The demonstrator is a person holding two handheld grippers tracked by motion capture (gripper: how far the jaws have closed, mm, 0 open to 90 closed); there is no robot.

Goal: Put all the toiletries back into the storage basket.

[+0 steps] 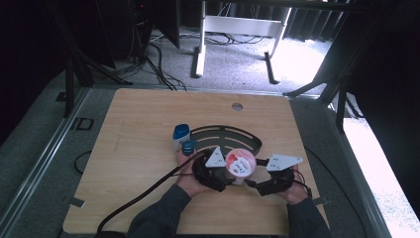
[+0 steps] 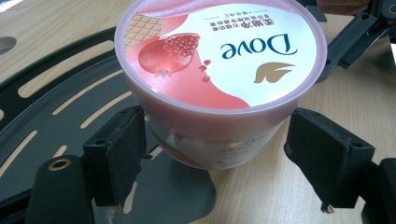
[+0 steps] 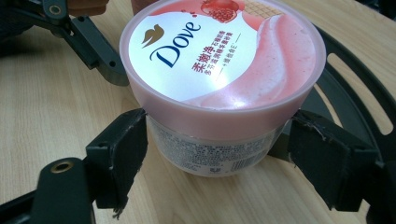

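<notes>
We seat both spread grippers, left [image 2: 212, 163] and right [image 3: 217, 158], squarely on the jar [image 2: 219, 70] body below its lid [image 3: 222, 56], then press together evenly.

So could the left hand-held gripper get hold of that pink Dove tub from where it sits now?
Probably yes. The left hand-held gripper already has its jaws open on either side of the tub, just under the lid, with nothing between. The right hand-held gripper flanks it from the other side.
</notes>
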